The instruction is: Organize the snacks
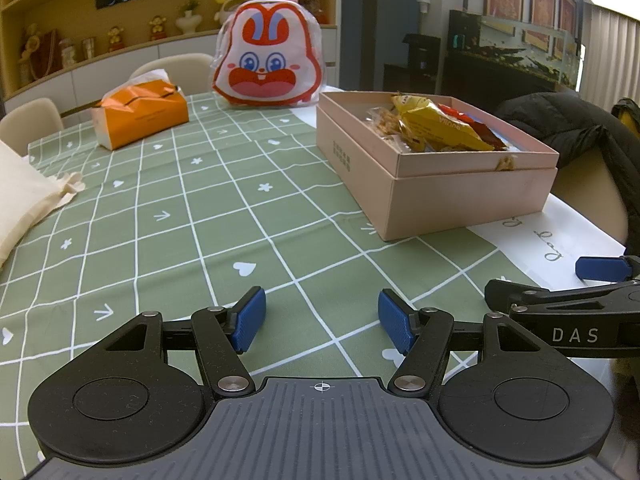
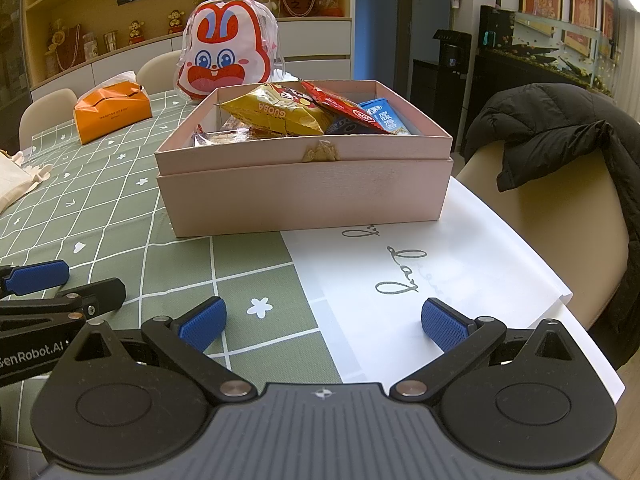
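A pink cardboard box (image 2: 304, 196) (image 1: 460, 196) stands on the table with several snack packets inside: a yellow bag (image 2: 280, 114) (image 1: 440, 128), a red packet (image 2: 340, 108) and a blue packet (image 2: 386, 118). A small gold wrapper (image 2: 320, 151) hangs over its front rim. My left gripper (image 1: 322, 322) hovers open over the green checked tablecloth, well short of the box, nothing between its blue pads. My right gripper (image 2: 324, 326) is also open and empty, in front of the box over the cloth's white edge. Each gripper shows at the side of the other's view.
An orange tissue pack (image 1: 140, 118) (image 2: 114, 114) and a rabbit-face bag (image 1: 268, 64) (image 2: 224, 54) sit at the far end of the table. A cream cloth bag (image 1: 24, 196) lies at the left. A chair with a black jacket (image 2: 560, 136) stands to the right.
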